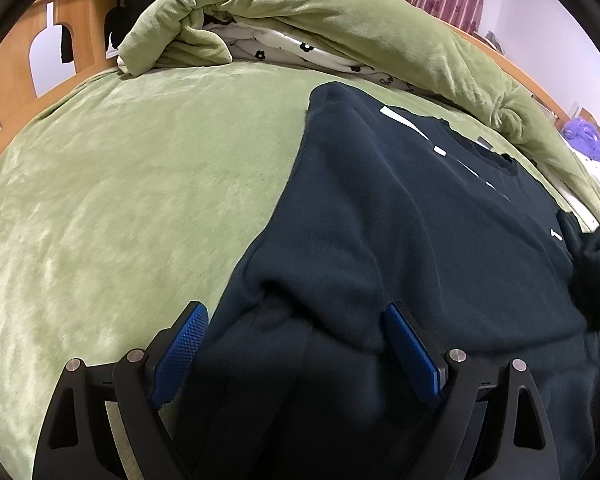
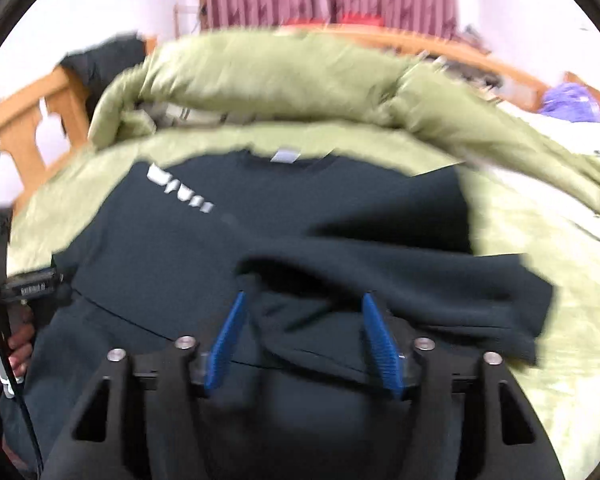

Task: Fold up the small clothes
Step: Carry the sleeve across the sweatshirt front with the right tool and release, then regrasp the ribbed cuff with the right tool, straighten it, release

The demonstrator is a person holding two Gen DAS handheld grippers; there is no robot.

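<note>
Matt dark fleece sweatshirt (image 1: 400, 220), plush bedspread (image 1: 120, 200)

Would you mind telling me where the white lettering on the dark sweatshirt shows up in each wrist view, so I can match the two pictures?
Left wrist: the white lettering runs diagonally on the dark sweatshirt, upper right of centre, near the neckline.
Right wrist: the white lettering sits left of centre, blurred, below and left of the neck label.
Shared landmark: the rolled green quilt lying across the bed behind the sweatshirt.
</note>
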